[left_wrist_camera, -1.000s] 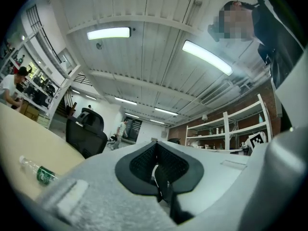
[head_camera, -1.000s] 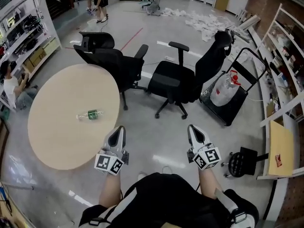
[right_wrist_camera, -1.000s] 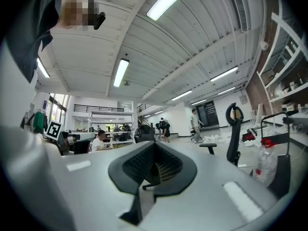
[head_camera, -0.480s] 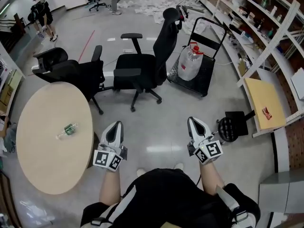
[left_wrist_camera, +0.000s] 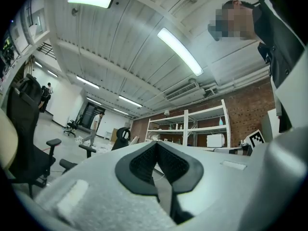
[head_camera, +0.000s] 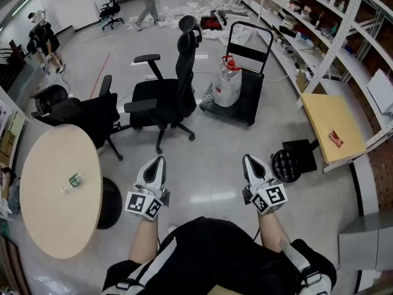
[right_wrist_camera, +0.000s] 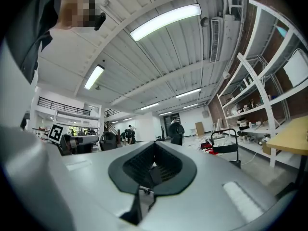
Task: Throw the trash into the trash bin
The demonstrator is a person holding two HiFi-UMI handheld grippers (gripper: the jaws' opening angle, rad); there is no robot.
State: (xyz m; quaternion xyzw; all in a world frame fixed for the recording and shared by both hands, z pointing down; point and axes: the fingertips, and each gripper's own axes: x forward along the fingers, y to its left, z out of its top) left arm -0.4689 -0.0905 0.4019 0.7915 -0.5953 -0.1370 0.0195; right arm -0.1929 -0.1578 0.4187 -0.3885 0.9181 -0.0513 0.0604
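Since a second ago my view has swung right, sliding the table (head_camera: 55, 226) to the left edge. The green-labelled bottle (head_camera: 72, 181) lies on it, well apart from both grippers. On the left gripper (head_camera: 158, 160) and right gripper (head_camera: 249, 159) the fingers are pressed together, empty.

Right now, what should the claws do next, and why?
Probably swing left toward the round table. The bottle, seemingly the trash, lies there untouched, while the left claw and right claw are both shut, empty and well away from it.
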